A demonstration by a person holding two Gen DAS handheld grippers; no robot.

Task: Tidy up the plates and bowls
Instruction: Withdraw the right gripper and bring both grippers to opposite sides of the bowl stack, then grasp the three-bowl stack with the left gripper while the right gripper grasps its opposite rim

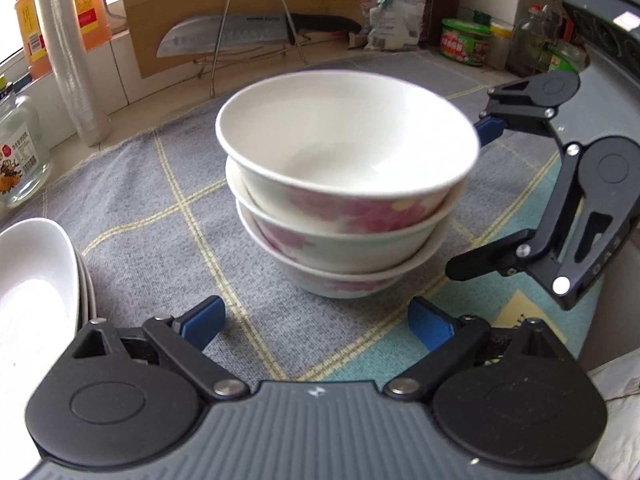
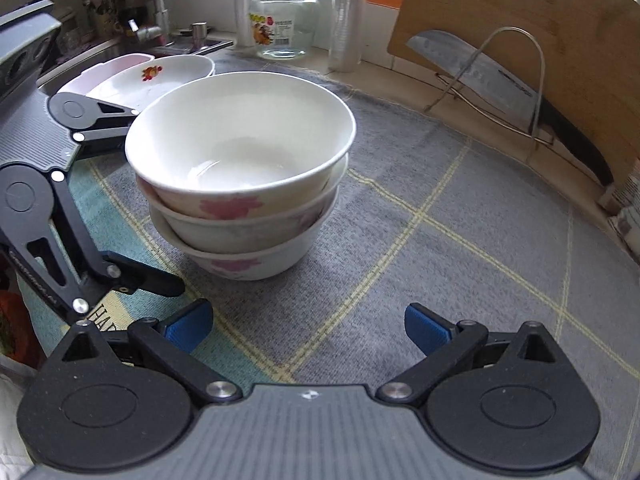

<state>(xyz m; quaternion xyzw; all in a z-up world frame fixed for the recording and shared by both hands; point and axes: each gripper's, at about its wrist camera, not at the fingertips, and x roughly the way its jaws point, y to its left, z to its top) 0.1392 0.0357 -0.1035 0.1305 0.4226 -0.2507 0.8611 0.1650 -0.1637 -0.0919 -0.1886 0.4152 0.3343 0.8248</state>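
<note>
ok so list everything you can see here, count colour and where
bowls: three, white with pink flowers, stacked mid-mat
mat: one, grey with yellow lines, on the counter
plates: at least two, white, by the sink
knife: one, steel with black handle, on a wire rack
cutting board: one, wooden, leaning behind the knife
glass jar: one, clear, at the back
left claw: blue pads, open, empty
right claw: blue pads, open, empty
</note>
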